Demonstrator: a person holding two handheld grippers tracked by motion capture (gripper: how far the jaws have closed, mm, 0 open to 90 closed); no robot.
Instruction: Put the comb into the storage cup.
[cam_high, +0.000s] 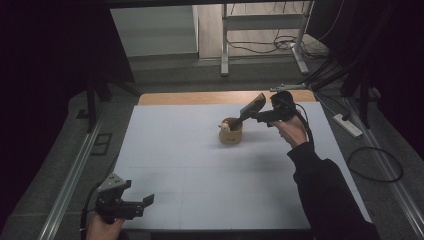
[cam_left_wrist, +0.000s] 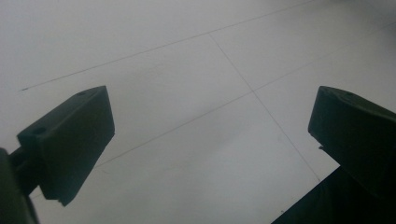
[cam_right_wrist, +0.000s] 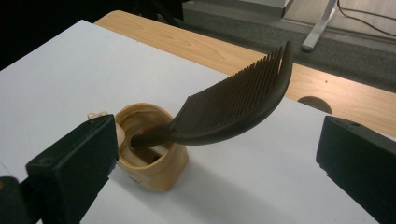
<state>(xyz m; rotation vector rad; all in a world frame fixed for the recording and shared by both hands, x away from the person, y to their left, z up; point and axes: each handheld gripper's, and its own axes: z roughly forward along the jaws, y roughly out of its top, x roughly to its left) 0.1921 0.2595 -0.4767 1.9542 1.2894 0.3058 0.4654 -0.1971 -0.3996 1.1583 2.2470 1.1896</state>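
A small light wooden cup stands on the white sheet, right of its middle and toward the back. A dark brown comb rests handle-down in the cup, its toothed head leaning up and out to the right. My right gripper is level with the comb head, its jaws wide apart on either side and not touching it: open. My left gripper hovers low at the sheet's front left corner, open, with nothing between its jaws.
A strip of bare wooden tabletop runs along the back edge, with a round hole in it. Beyond it are a metal table frame and cables. A power strip lies on the floor at right.
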